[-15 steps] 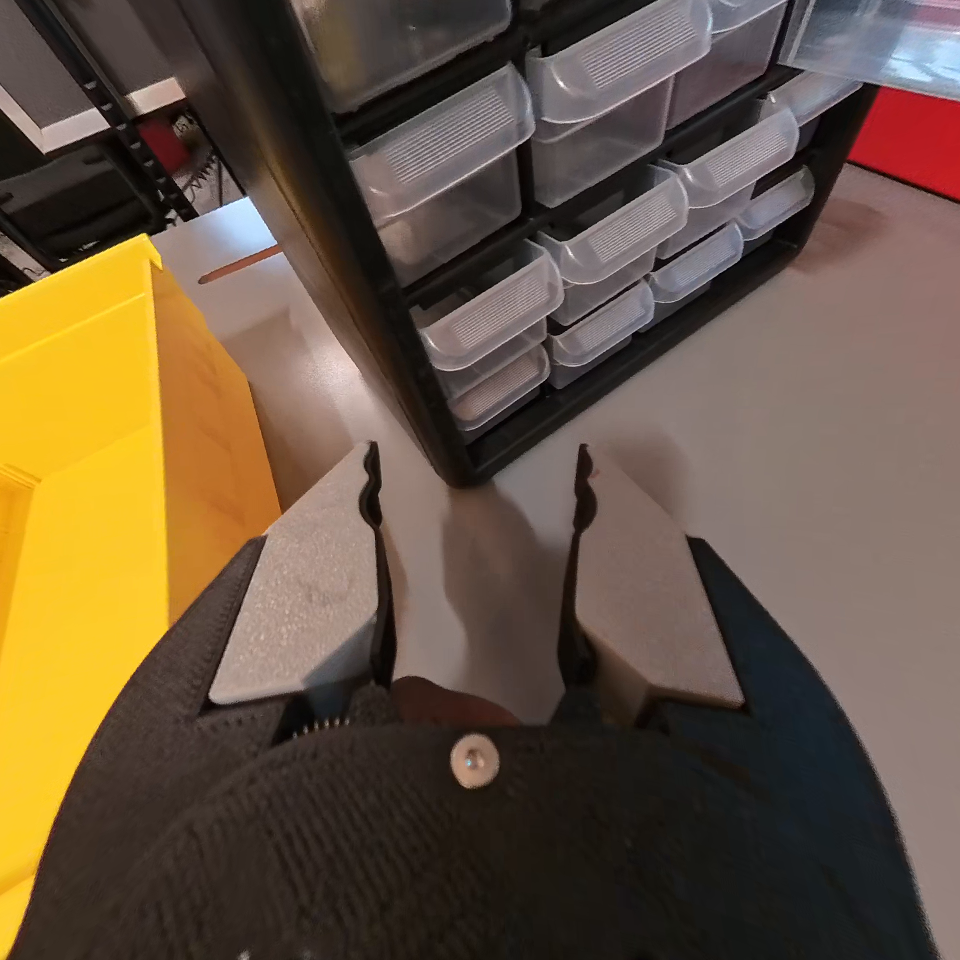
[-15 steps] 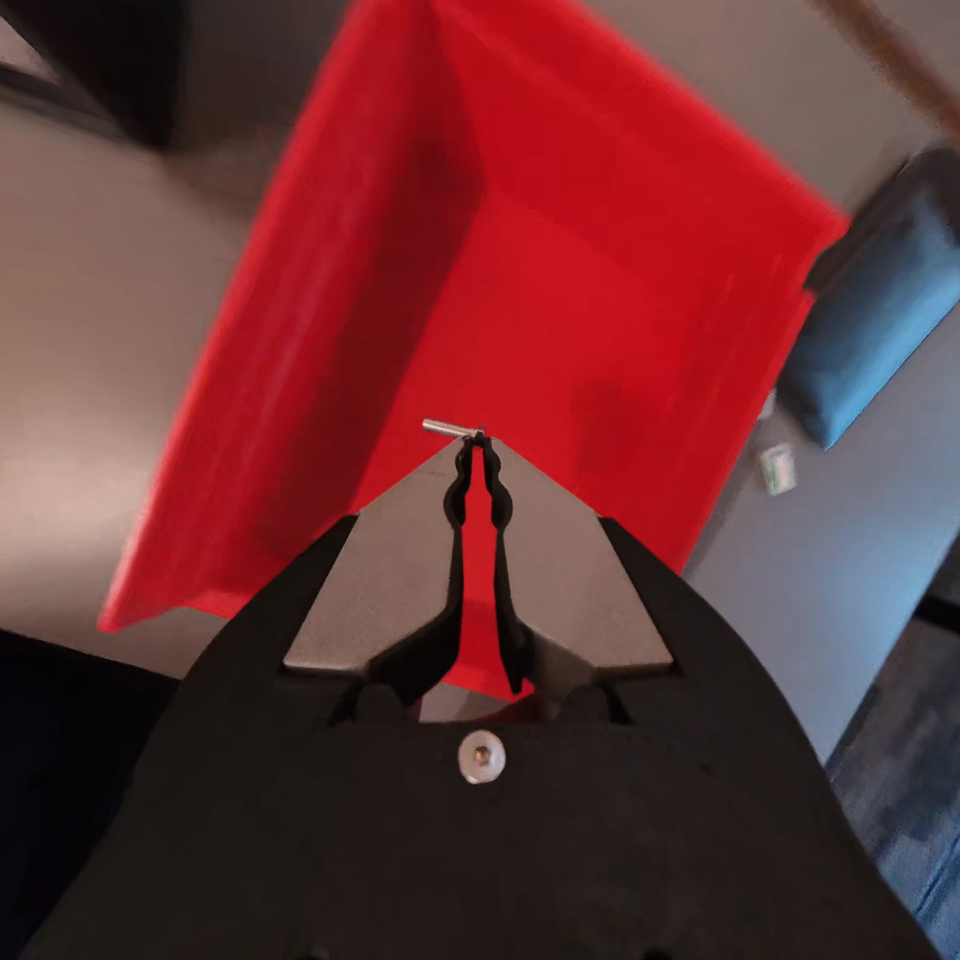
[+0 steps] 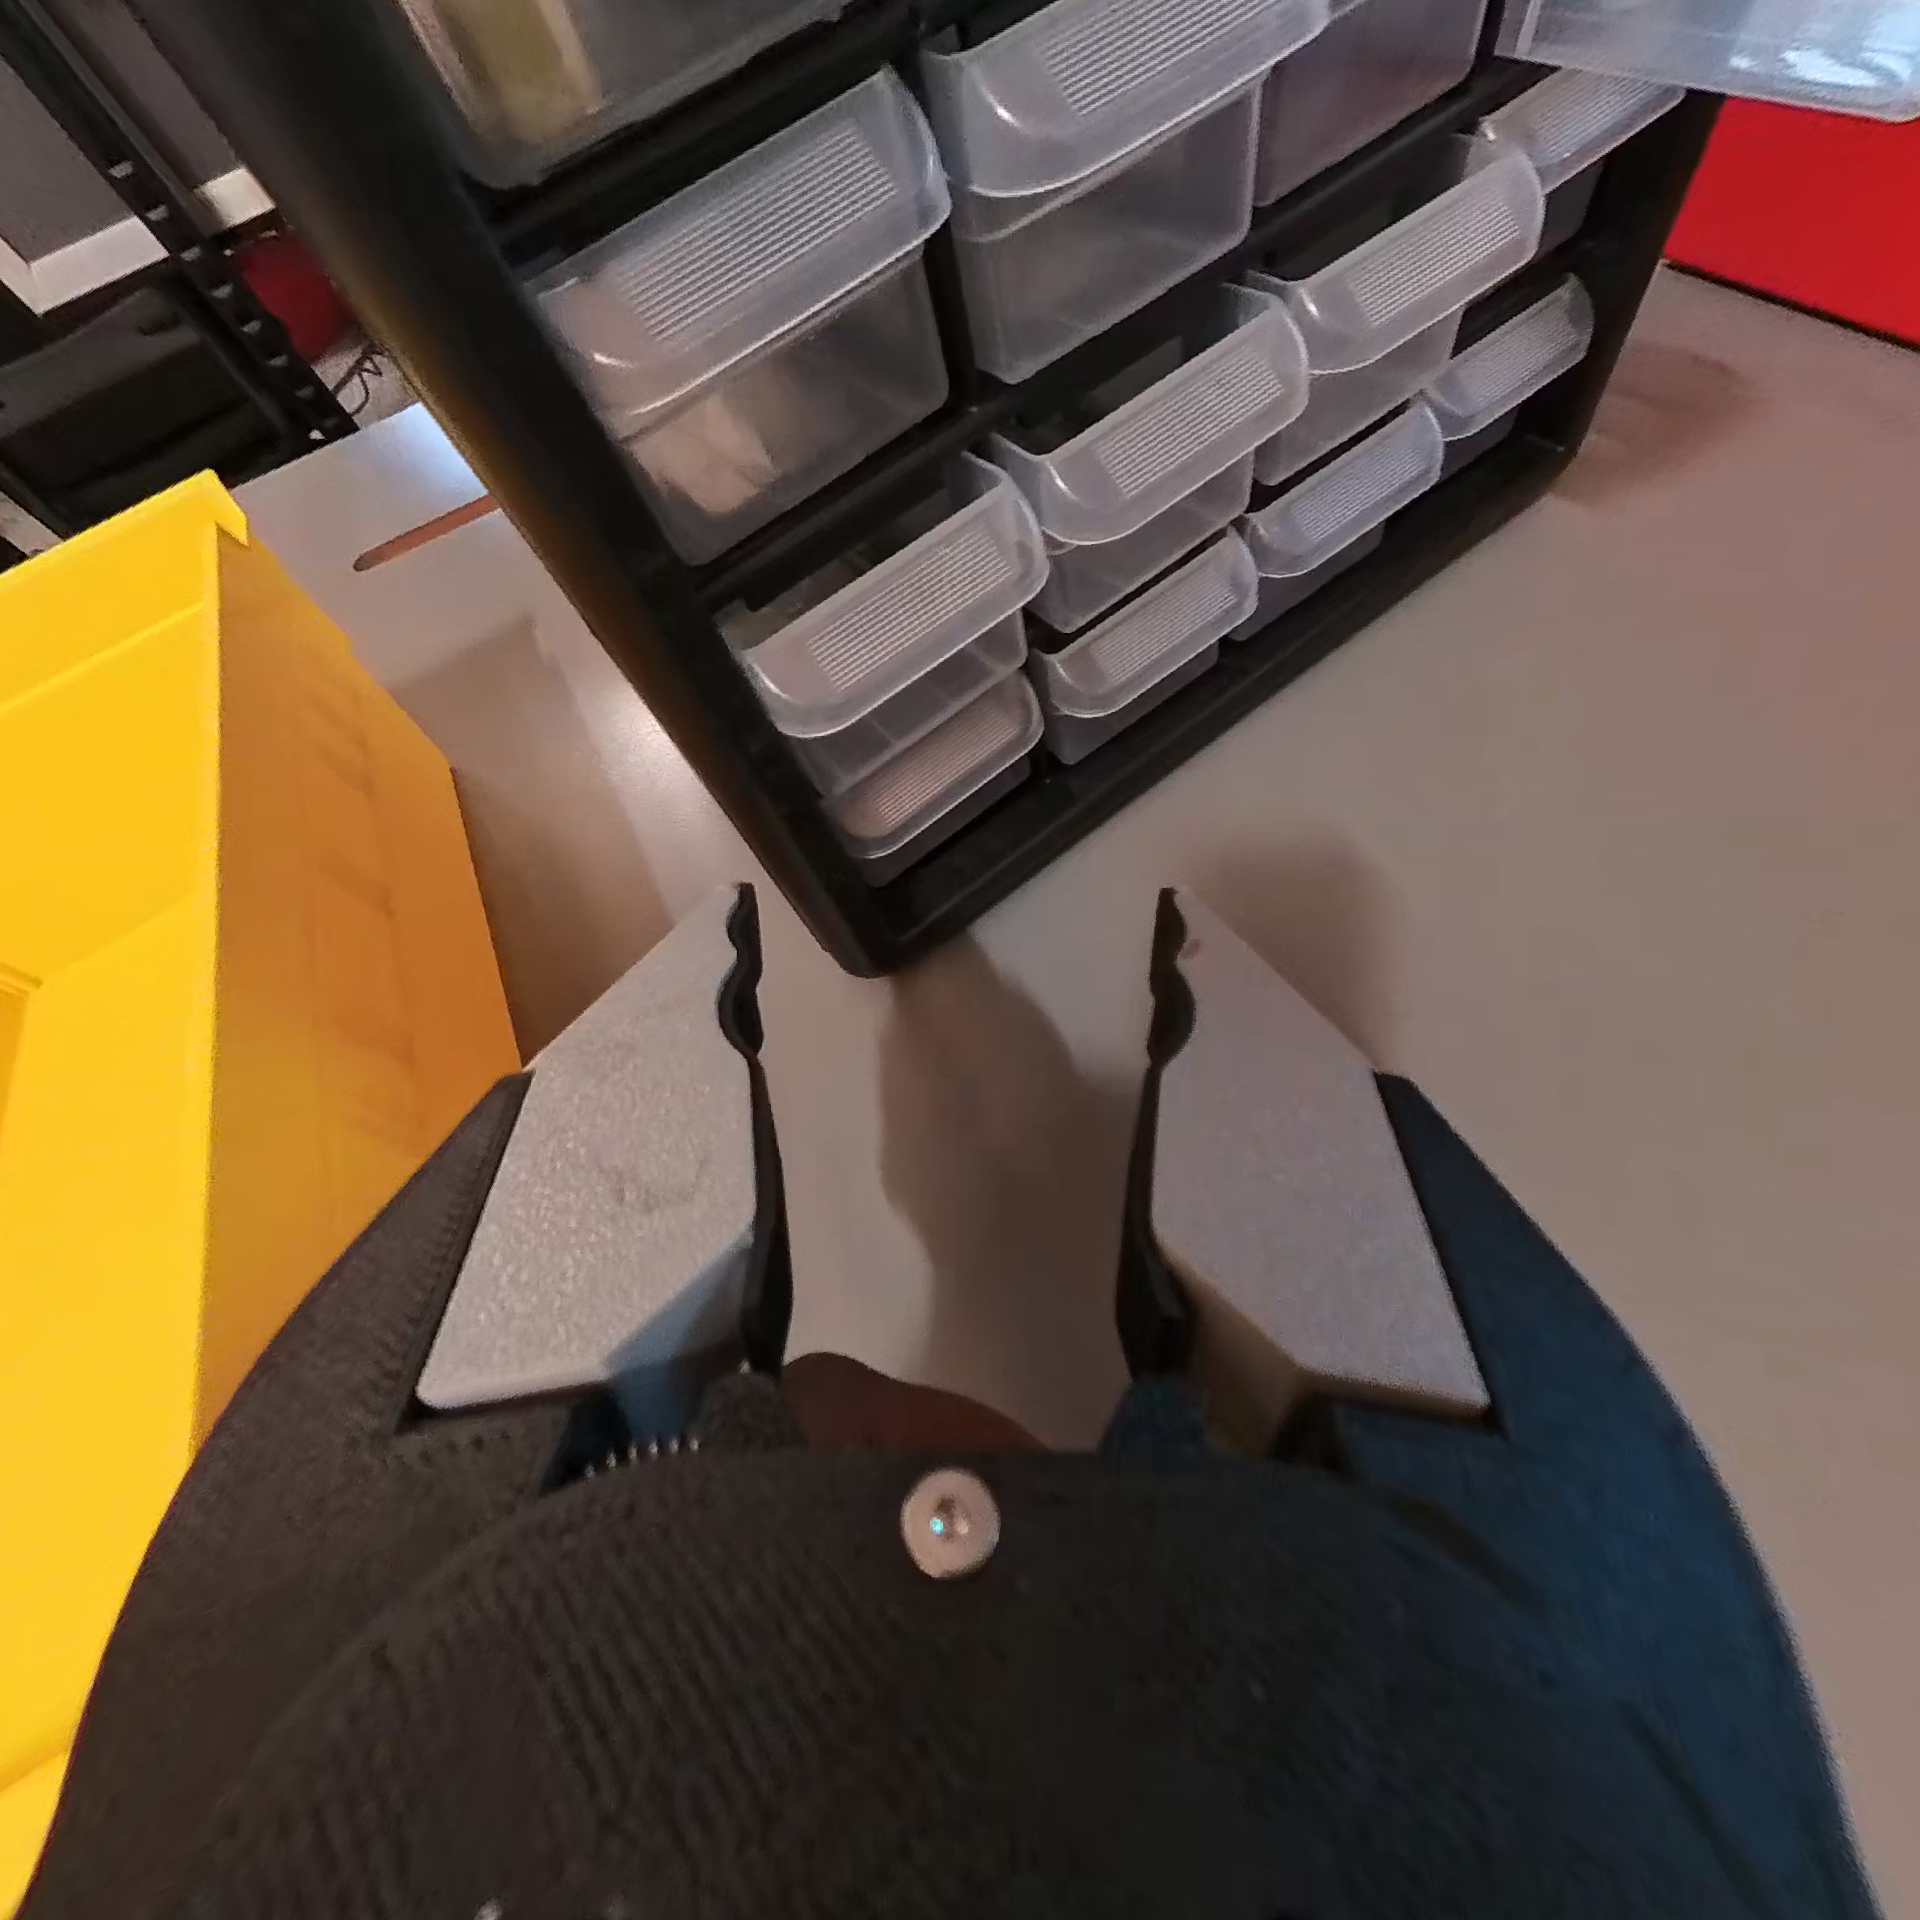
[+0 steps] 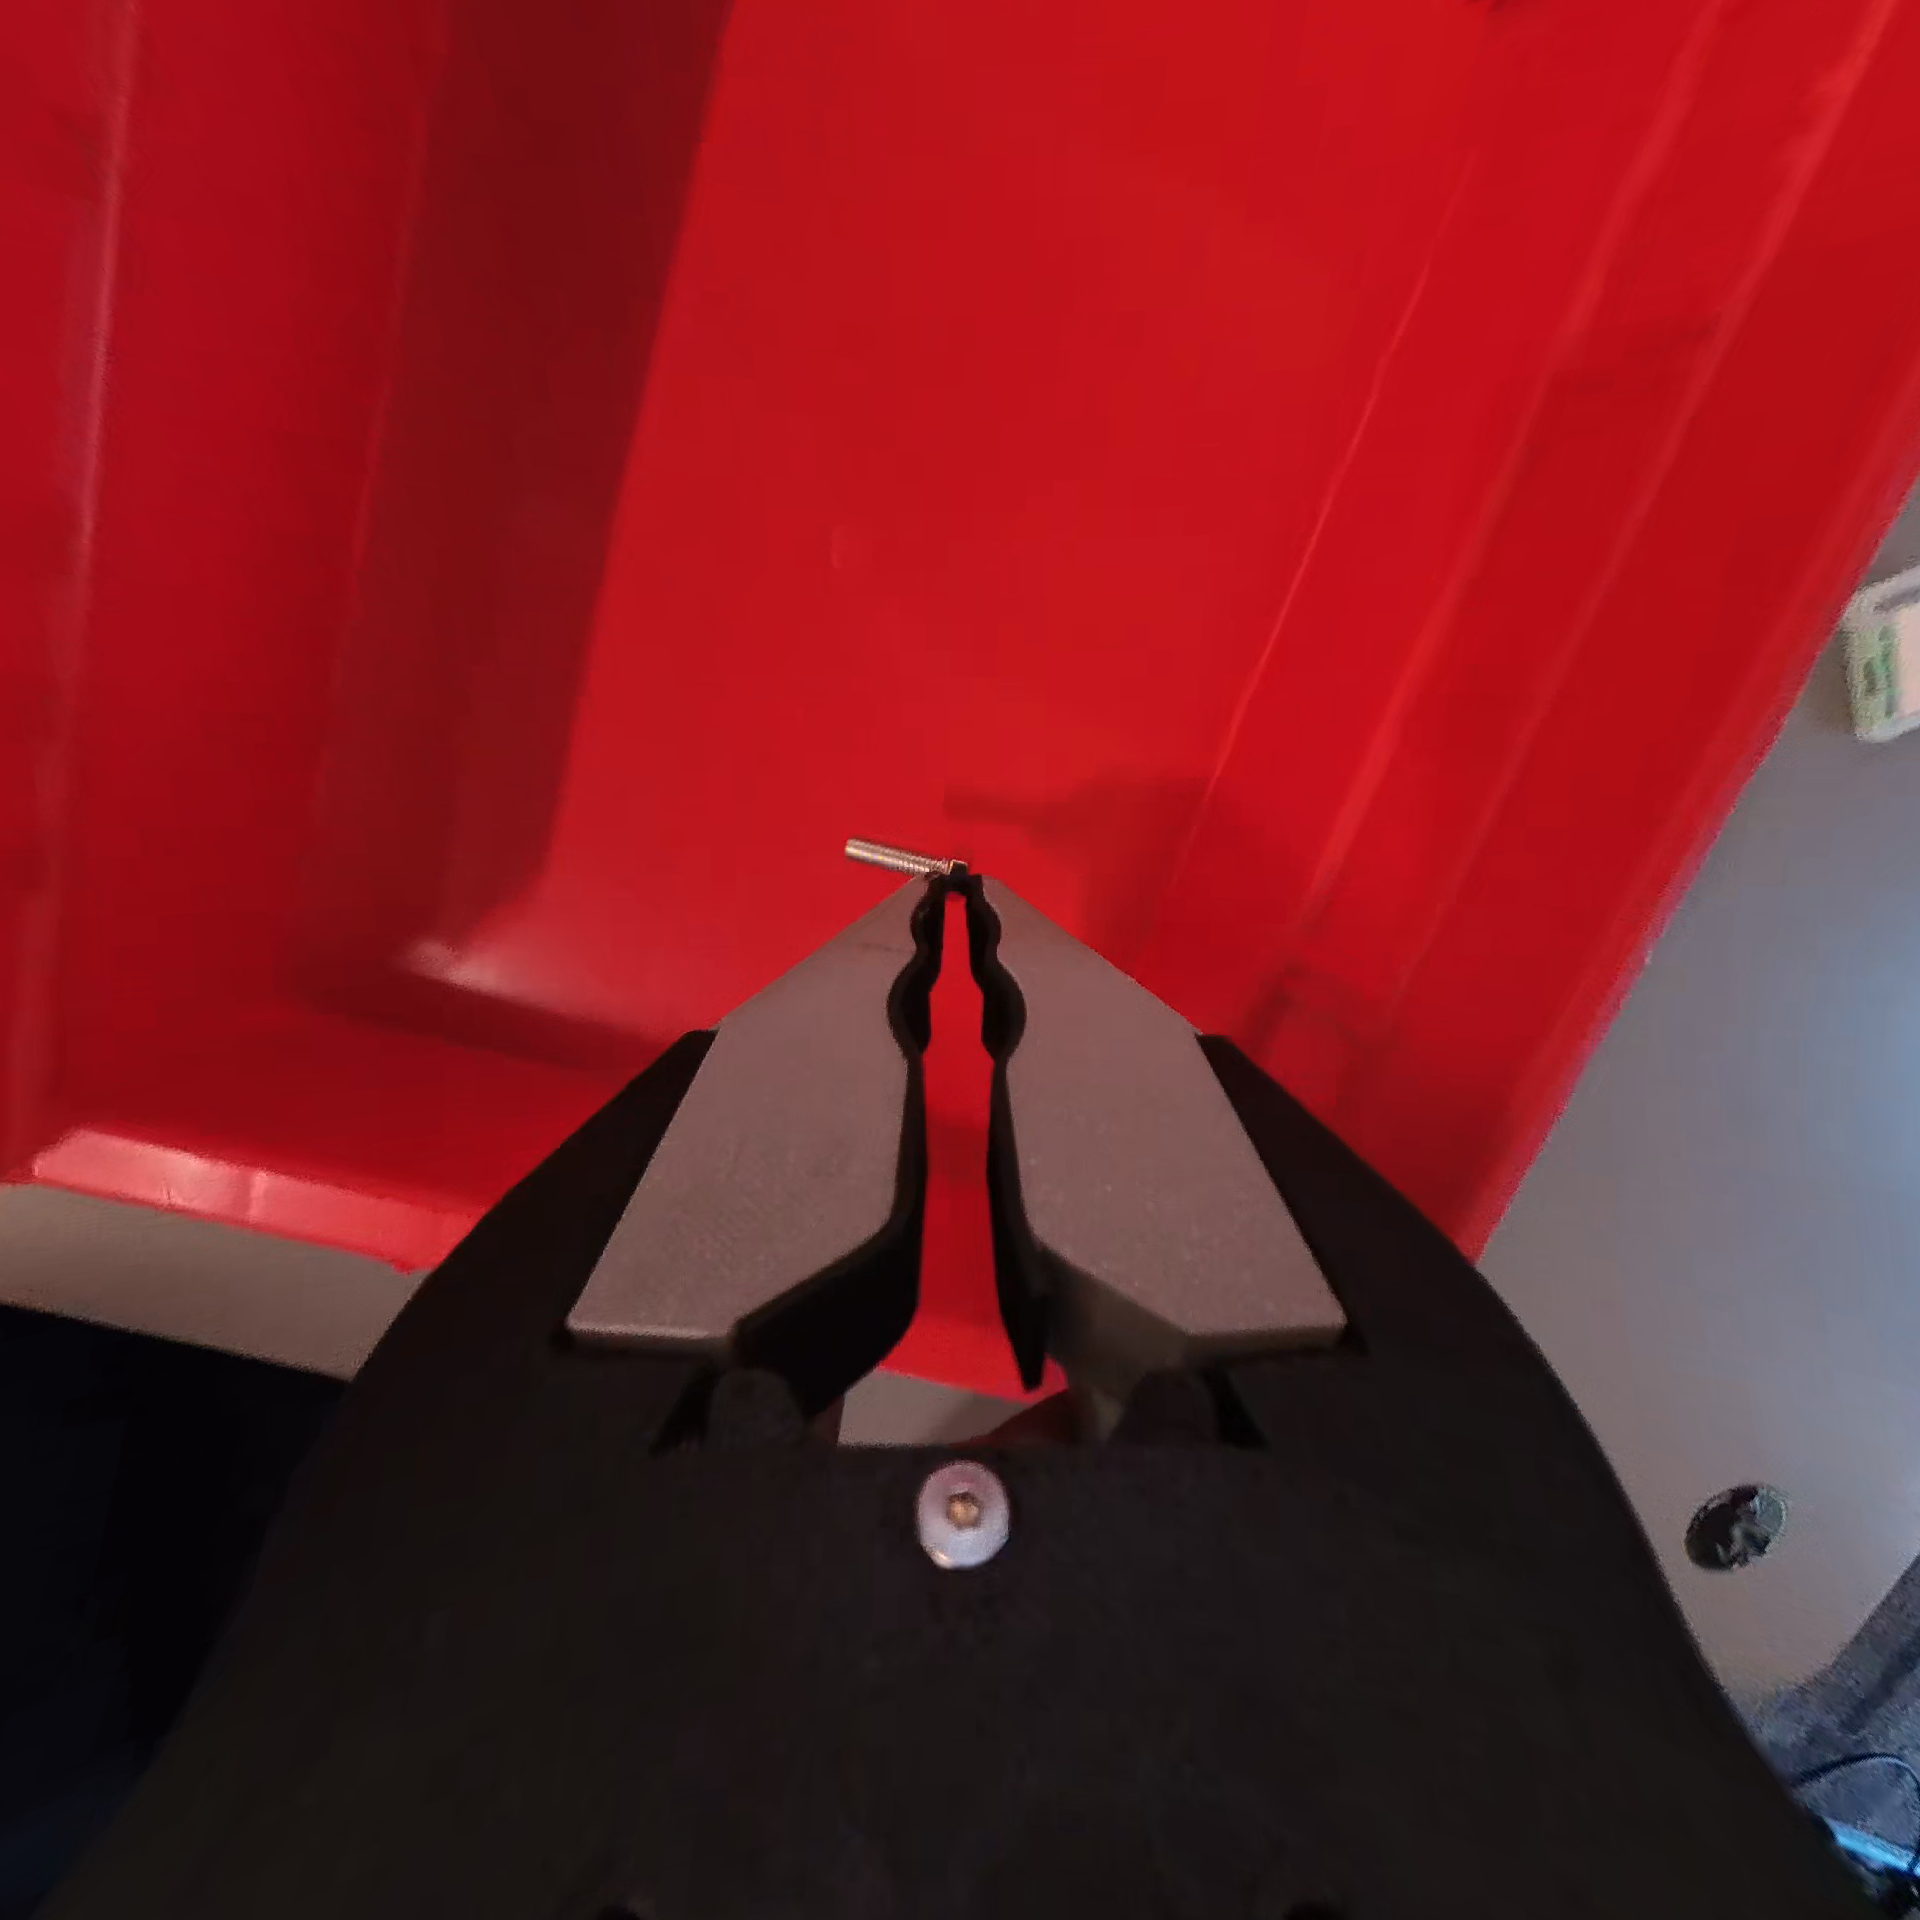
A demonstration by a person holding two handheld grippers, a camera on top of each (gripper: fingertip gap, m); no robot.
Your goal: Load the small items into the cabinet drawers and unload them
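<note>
closer over red bin [image 4: 1039,416] now, right hand-held gripper [image 4: 954,883] still pinching screw [image 4: 899,856]; left hand-held gripper [image 3: 956,925] wide, unchanged.

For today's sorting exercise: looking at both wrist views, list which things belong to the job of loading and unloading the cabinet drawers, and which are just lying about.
Part of the job:
- small screw, pinched at the tips of the right gripper
- red bin
- drawer cabinet
- yellow bin
- left gripper, open and empty

Just lying about:
- black shelving behind the table
- small pale card on the grey surface beside the red bin
</note>
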